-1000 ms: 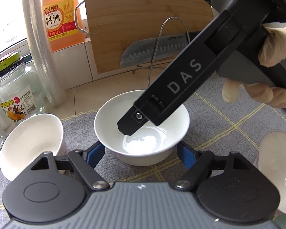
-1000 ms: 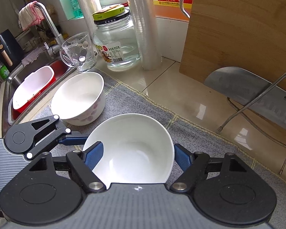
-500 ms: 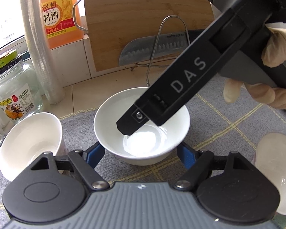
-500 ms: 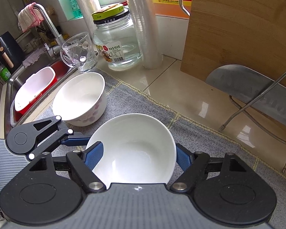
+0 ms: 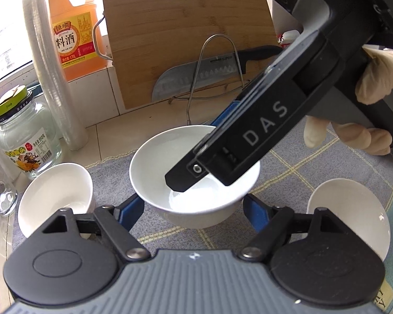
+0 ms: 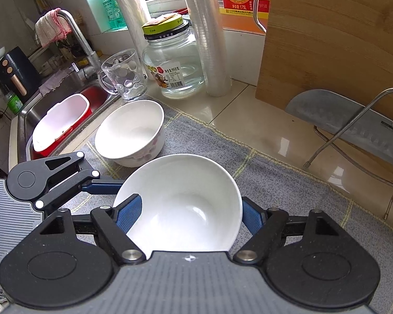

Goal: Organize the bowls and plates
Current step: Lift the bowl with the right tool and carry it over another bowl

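Right gripper clamped on white bowl, pads against both sides. Left gripper half open around same bowl; contact unclear.

Three bowls on mat, knife against cutting board behind, jar left

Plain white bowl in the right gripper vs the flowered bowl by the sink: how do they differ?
The plain bowl has no pattern; the flowered bowl carries pink flowers outside. The plain bowl is clamped in the right gripper; the flowered bowl stands free on the mat. Both are white, upright, empty.
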Available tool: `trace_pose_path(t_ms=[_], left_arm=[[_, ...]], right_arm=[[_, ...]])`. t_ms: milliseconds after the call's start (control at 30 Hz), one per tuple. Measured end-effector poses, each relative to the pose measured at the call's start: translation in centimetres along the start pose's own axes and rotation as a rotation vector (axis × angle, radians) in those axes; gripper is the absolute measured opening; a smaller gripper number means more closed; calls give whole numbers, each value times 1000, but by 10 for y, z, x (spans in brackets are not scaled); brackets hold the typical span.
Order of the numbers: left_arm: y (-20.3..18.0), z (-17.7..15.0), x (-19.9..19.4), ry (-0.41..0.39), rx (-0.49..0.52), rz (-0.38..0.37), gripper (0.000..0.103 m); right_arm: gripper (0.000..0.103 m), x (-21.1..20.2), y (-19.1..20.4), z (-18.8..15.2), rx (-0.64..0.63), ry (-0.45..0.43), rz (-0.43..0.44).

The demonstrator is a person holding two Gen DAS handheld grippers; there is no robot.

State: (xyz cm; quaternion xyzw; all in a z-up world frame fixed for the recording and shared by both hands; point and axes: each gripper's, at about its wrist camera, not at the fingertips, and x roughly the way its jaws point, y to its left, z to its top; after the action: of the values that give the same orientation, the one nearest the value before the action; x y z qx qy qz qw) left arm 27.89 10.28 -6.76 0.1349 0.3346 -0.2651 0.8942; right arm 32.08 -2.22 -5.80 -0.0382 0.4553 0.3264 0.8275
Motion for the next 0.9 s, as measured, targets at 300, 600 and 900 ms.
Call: trace_pose_path(t_ms=[300, 600, 900], left_arm=[[-14, 0, -21, -12, 29, -15, 82], [-28, -4, -39, -20, 45, -33, 82], [-44, -9, -57, -22, 56, -53, 82]], right_arm=[[85, -24, 14, -13, 7, -28, -11], [85, -43, 24, -31, 21, -43, -24], [86, -60, 32, -50, 32, -57, -25]])
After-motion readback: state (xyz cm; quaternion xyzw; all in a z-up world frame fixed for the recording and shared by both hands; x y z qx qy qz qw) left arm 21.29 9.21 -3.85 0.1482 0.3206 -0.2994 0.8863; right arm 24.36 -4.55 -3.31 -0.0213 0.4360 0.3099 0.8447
